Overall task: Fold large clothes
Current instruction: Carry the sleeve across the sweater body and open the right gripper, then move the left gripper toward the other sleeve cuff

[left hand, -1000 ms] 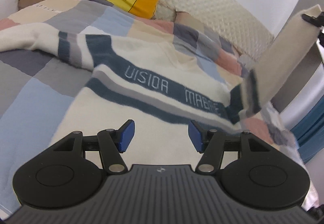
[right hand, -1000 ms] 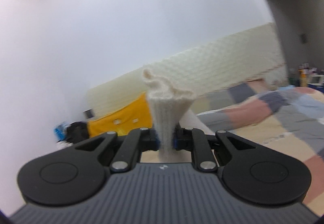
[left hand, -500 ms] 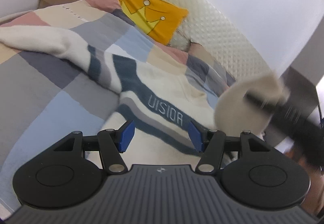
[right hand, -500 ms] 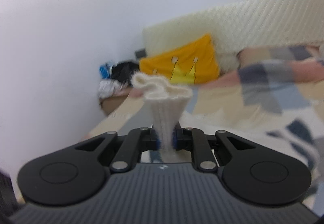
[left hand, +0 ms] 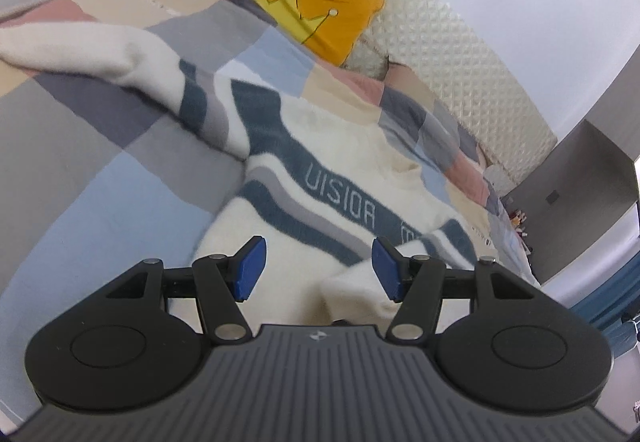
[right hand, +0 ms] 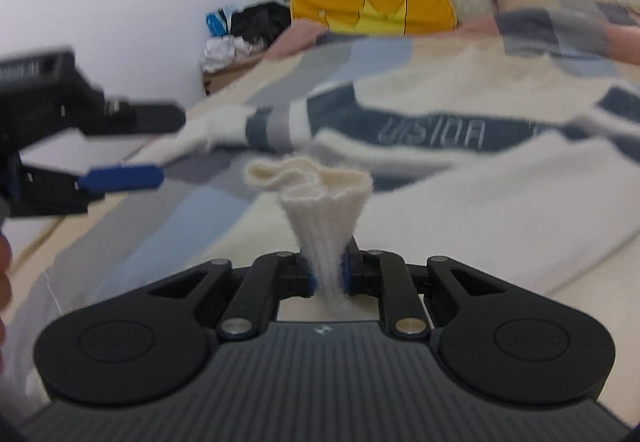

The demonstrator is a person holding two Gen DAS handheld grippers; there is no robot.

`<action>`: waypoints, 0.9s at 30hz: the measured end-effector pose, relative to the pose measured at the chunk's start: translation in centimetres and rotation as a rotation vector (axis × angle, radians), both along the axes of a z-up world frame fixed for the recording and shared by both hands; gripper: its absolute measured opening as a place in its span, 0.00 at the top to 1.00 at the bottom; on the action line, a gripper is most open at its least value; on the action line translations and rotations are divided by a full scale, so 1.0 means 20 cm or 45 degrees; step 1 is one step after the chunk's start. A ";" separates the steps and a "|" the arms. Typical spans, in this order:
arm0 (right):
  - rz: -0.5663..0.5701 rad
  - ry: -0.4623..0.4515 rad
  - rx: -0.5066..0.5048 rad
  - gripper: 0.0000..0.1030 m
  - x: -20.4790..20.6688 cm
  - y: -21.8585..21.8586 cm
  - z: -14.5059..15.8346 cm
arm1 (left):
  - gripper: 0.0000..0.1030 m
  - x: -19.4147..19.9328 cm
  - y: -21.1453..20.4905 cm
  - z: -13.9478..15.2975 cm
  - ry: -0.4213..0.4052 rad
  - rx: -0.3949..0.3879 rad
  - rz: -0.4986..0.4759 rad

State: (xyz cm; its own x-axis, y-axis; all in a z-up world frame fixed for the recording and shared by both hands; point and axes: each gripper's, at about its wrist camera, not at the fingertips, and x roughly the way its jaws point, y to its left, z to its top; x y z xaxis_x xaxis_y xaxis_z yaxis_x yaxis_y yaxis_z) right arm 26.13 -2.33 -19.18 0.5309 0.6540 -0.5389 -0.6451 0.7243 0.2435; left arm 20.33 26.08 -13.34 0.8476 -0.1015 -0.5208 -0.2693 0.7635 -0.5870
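**Cuff pinched, body of the knit spread on the bed**

Nearest, the right gripper (right hand: 327, 274) has its blue pads pressed together on the cream ribbed cuff (right hand: 310, 184), which flares above them. The left gripper (left hand: 316, 268) hangs with its pads spread wide, holding nothing. Beneath both, the cream fuzzy knit sweater with navy and grey stripes (left hand: 344, 162) lies on the pastel patchwork quilt (left hand: 100, 202). It looks soft, limp and bulky, likely to sag and stretch, so cuffs, hem and shoulder seams are the surest holds. The chest stripe reads "VISION", then an "M". Beyond sits an orange pillow with a yellow crown (left hand: 308, 6).
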 end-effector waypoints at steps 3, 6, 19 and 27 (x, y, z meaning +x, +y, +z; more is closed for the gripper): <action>-0.004 0.037 0.003 0.83 -0.03 -0.02 -0.07 | 0.38 0.04 -0.02 -0.03 0.030 0.017 -0.011; 0.002 0.017 -0.011 0.83 -0.06 -0.03 -0.10 | 0.38 0.06 -0.02 -0.05 0.053 0.043 -0.001; 0.120 0.003 -0.047 0.40 -0.16 -0.09 -0.01 | 0.38 0.03 0.01 -0.03 0.051 0.102 0.027; -0.004 0.096 -0.045 0.40 -0.16 -0.28 0.08 | 0.42 0.08 -0.16 -0.05 0.008 0.054 -0.144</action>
State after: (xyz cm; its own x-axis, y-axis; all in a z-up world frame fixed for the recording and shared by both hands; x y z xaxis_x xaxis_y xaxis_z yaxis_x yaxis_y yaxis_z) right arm 22.93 -7.85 -17.51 0.4898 0.6320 -0.6006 -0.6235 0.7354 0.2655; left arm 21.95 22.83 -14.39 0.8286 -0.1739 -0.5322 -0.1841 0.8131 -0.5522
